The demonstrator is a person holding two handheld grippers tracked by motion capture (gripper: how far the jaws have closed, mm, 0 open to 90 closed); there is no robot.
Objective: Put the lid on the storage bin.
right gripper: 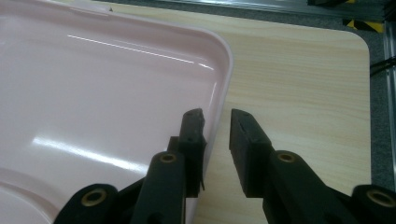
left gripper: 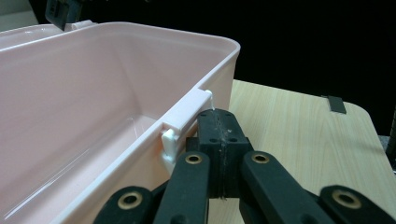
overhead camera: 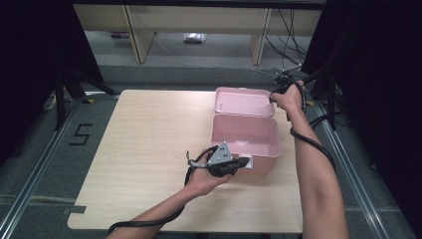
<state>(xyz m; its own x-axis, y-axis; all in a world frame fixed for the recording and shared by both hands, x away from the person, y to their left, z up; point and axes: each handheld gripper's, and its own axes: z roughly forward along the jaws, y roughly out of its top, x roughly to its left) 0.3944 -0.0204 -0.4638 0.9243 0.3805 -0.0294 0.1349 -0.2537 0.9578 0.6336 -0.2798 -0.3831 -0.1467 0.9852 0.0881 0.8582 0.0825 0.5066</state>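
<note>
In the left gripper view, the left gripper (left gripper: 218, 135) is seen with its two black jaws pressed flat together, nothing being caught between the pads. Just beside the jaw tips, on their left, the white latch (left gripper: 184, 116) on the rim of the open pink box (left gripper: 84, 98) is met, the tips lying against or very near it. To the right of the jaws and beyond them the pale wooden table (left gripper: 299, 126) is shown, with a dark strip of tape (left gripper: 336, 104) near its far rounded corner.
</note>
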